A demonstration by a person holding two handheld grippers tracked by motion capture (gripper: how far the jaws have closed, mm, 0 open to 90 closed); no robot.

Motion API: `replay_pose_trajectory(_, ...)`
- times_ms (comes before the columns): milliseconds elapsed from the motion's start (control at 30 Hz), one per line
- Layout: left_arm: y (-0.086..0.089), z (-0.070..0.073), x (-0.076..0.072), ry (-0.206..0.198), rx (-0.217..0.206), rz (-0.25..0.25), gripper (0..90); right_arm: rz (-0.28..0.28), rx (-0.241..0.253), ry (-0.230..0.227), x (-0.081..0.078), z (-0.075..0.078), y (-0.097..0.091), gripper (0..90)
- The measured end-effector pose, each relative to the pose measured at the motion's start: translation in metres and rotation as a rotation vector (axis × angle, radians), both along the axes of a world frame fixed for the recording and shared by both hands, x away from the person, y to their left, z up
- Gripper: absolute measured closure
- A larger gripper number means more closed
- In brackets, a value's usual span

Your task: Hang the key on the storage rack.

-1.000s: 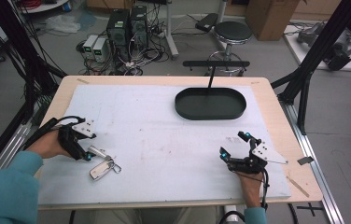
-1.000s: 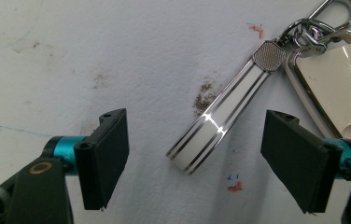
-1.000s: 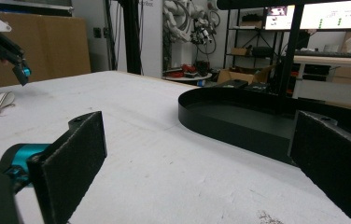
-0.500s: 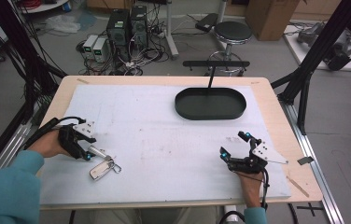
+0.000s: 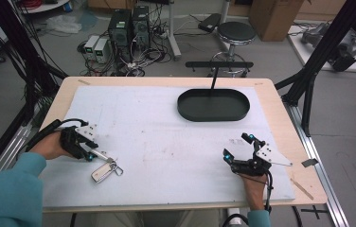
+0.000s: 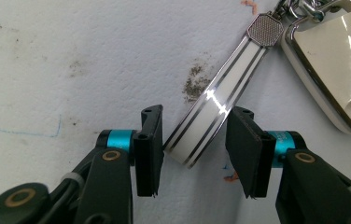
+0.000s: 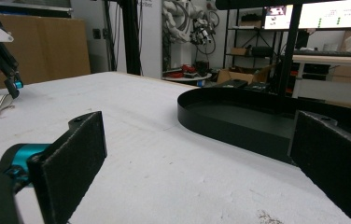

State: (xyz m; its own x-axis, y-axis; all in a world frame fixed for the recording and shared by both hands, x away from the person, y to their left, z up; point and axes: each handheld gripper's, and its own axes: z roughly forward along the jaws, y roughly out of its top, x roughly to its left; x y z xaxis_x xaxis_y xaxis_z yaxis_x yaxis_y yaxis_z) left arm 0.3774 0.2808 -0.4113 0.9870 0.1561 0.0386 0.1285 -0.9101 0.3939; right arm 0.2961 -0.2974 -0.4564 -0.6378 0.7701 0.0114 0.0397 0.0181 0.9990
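Down low, left gripper [image 6: 194, 156] has just been closing around glossy cream chrome-striped fob strap [image 6: 215, 105], pads not yet pressing; right gripper [image 7: 201, 172] released.

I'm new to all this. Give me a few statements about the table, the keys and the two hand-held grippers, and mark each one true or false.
1. The white, chrome-edged key strap lies between the left gripper's jaws. True; the jaws have just been closing around it, with a small gap on one side.
2. The cream key fob sits inside the black oval tray. False; it lies on the white table cover, near the left gripper.
3. The right gripper holds the tray. False; its jaws stand wide open with nothing between them.
4. The tray holds nothing. True.
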Motion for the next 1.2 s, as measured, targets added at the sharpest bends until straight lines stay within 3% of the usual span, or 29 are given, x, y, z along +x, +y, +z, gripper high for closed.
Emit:
replay_pose_trajectory(67, 0.0, 0.001, 0.001, -0.003, 0.017, -0.013, 57.7, 0.001, 0.0, 0.002, 0.0, 0.0, 0.0, 3.7)
replay_pose_trajectory(533, -0.005, 0.0, -0.003, -0.002, 0.023, -0.012, 70.4, -0.001, 0.001, 0.002, 0.0, 0.0, 0.0, 3.7)
replay_pose_trajectory(767, -0.006, 0.001, -0.006, 0.024, 0.003, 0.064, 73.2, -0.006, 0.003, 0.003, 0.0, 0.0, 0.0, 3.7)
replay_pose_trajectory(967, -0.009, 0.003, -0.008, 0.02, 0.005, 0.083, 73.5, -0.005, 0.006, 0.006, 0.0, 0.0, 0.0, 3.7)
replay_pose_trajectory(1200, -0.014, 0.008, -0.011, 0.018, -0.052, 0.126, 73.5, -0.004, 0.011, 0.009, 0.001, 0.0, -0.001, 3.7)
